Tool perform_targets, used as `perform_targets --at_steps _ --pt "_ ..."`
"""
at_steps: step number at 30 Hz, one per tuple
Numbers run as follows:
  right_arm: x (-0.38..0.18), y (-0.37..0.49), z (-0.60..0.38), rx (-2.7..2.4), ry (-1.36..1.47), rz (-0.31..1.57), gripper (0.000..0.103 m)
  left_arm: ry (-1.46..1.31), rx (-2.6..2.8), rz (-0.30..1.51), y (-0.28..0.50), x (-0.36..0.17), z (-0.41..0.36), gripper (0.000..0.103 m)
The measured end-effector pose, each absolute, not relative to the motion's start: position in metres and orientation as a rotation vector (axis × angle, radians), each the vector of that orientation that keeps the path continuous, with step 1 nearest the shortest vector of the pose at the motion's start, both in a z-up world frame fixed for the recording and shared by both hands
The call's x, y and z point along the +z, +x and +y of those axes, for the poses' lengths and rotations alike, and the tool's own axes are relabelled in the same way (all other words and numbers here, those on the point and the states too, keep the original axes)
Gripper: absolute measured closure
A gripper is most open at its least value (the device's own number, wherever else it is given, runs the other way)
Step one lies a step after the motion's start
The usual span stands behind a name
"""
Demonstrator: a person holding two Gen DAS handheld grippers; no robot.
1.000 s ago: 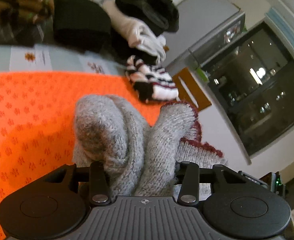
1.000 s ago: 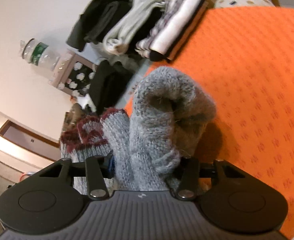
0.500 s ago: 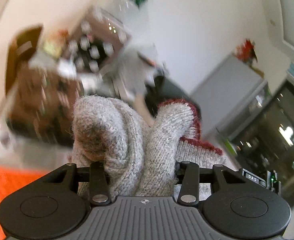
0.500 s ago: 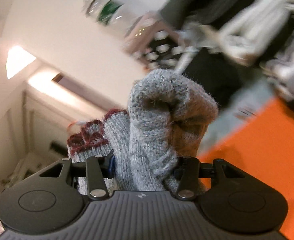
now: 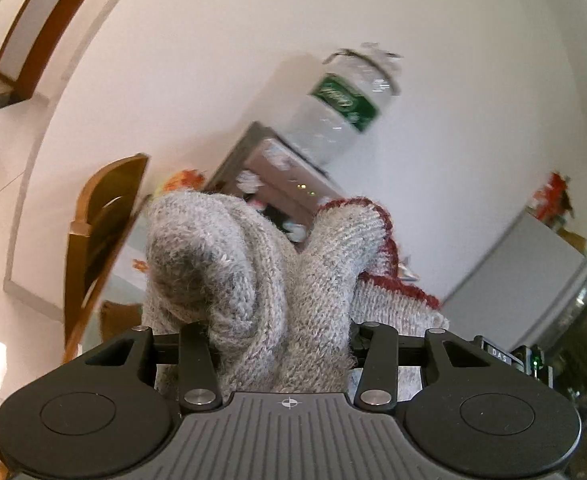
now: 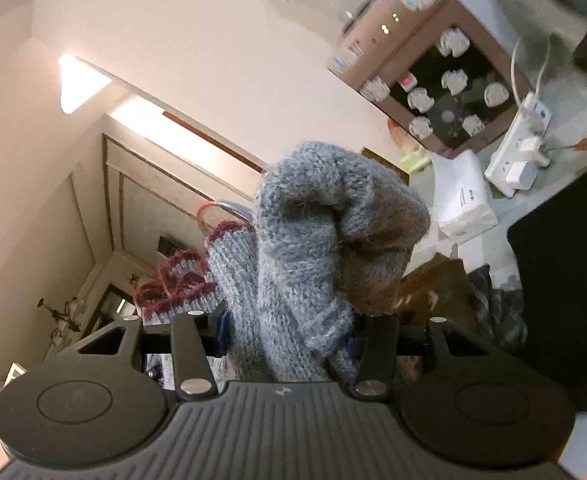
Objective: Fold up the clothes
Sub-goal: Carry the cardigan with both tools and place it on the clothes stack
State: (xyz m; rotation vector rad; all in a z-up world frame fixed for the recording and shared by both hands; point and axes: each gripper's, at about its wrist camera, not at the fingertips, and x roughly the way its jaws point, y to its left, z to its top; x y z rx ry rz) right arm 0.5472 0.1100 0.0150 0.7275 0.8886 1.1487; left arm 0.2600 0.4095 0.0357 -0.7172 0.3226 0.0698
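A grey knitted garment with dark red trim fills the middle of both views. My left gripper (image 5: 281,344) is shut on a bunched fold of the grey knit (image 5: 253,280); the red-edged cuff (image 5: 357,216) sticks up to its right. My right gripper (image 6: 289,332) is shut on another bunch of the same grey knit (image 6: 313,248), with the red-trimmed edge (image 6: 181,276) hanging to the left. Both grippers hold the garment up in the air, tilted toward the wall. The fingertips are buried in the wool.
A water bottle with a green label (image 5: 345,100) stands on a brown box with a dark window (image 6: 437,80). A wooden chair (image 5: 101,232) is at the left. A white power strip (image 6: 521,148), a white packet (image 6: 465,196) and dark clothes (image 6: 565,280) lie at the right.
Both grippers have lifted and tilted up with the knit still held. The orange cloth and folded piles have dropped out of view; wall, bottle and box now fill the background.
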Motion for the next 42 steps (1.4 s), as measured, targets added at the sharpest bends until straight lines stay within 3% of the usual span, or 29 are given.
perform_targets --at_steps 8,12,16,21,25,42 --pt "-0.082 0.616 0.159 1.051 0.684 1.048 0.046 -0.865 0.195 0.507 0.315 -0.078 0.477 0.054" --pt "-0.100 0.623 0.151 1.022 0.727 1.020 0.044 -0.932 0.176 0.465 0.317 -0.110 0.489 0.046" --pt "-0.111 0.625 0.149 1.005 0.725 1.017 0.035 -0.966 0.173 0.448 0.321 -0.127 0.496 0.033" --pt "-0.090 0.624 0.155 0.994 0.663 1.009 0.023 -0.888 0.160 0.450 0.325 -0.102 0.495 0.020" --pt "-0.053 0.616 0.154 0.931 0.455 0.958 0.017 -0.820 0.202 0.444 0.316 -0.081 0.493 0.007" --pt "0.077 0.513 0.094 0.871 0.225 0.750 0.012 -0.596 0.233 0.358 0.223 0.030 0.419 0.000"
